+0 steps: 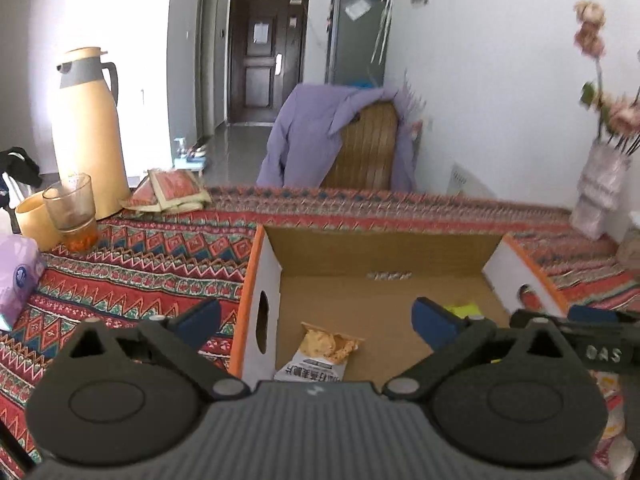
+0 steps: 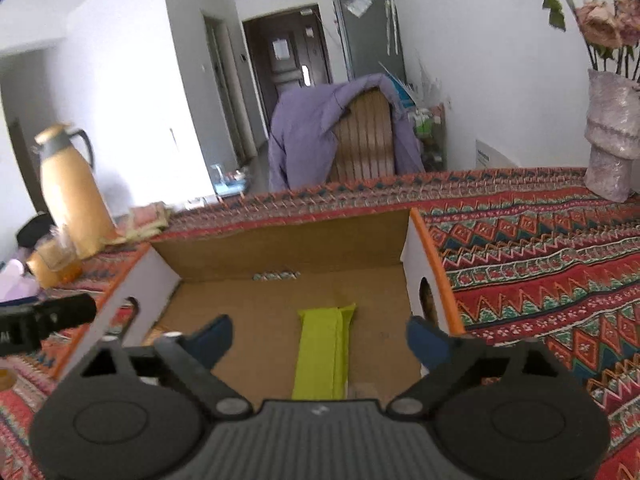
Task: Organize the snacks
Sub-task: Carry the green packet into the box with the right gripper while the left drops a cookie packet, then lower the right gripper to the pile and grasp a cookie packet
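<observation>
An open cardboard box (image 1: 264, 264) with orange rims and white end walls stands on the patterned tablecloth. On its floor lies a white and orange chip packet (image 1: 320, 354), right below my left gripper (image 1: 316, 320), which is open with nothing between its blue pads. A yellow-green snack bar (image 2: 325, 350) lies lengthwise on the floor of the box (image 2: 416, 248) beneath my right gripper (image 2: 319, 334), also open and touching nothing. The bar's corner (image 1: 464, 310) shows behind my left gripper's right finger. The other gripper's black body (image 2: 44, 322) shows at the left edge of the right wrist view.
A tan thermos jug (image 1: 86, 132), a glass (image 1: 72, 210), a yellow cup (image 1: 34, 220) and red snack packets (image 1: 172, 190) stand at the table's far left. A vase with dried flowers (image 2: 612, 136) stands far right. A chair draped in purple cloth (image 1: 340, 140) is behind the table.
</observation>
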The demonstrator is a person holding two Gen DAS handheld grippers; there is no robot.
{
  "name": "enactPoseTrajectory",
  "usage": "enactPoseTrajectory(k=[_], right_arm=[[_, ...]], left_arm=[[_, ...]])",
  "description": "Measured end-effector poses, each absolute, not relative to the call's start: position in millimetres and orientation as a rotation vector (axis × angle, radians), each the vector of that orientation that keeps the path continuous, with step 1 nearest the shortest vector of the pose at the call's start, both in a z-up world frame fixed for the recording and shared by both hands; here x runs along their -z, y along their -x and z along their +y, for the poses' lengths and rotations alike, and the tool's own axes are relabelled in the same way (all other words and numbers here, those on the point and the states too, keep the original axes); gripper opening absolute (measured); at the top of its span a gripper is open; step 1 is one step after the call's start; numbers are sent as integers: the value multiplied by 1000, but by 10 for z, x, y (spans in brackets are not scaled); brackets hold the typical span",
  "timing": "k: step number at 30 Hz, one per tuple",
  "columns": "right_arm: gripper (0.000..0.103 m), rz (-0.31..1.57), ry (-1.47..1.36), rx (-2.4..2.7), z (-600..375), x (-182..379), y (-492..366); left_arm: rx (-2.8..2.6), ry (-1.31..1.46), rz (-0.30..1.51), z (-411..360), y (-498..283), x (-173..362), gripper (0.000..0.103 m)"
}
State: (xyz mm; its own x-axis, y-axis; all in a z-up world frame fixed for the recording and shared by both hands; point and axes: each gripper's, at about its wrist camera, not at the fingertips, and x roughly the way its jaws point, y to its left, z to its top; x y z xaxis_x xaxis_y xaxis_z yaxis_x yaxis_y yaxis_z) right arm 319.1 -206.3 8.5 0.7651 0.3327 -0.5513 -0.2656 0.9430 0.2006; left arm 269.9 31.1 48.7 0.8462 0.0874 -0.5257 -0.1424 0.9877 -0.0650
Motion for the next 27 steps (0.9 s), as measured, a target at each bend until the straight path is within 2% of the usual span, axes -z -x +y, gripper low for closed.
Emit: enactPoseTrajectory(k=[11,27], right_arm=[[103,433,-9,-382,-2279,-340,-2053],[103,453,18,-352,-2502,31,-1213]], left_arm=[[-81,88,404,304,-1795,-607,103],[-14,117,423,246,-940,-210,103]])
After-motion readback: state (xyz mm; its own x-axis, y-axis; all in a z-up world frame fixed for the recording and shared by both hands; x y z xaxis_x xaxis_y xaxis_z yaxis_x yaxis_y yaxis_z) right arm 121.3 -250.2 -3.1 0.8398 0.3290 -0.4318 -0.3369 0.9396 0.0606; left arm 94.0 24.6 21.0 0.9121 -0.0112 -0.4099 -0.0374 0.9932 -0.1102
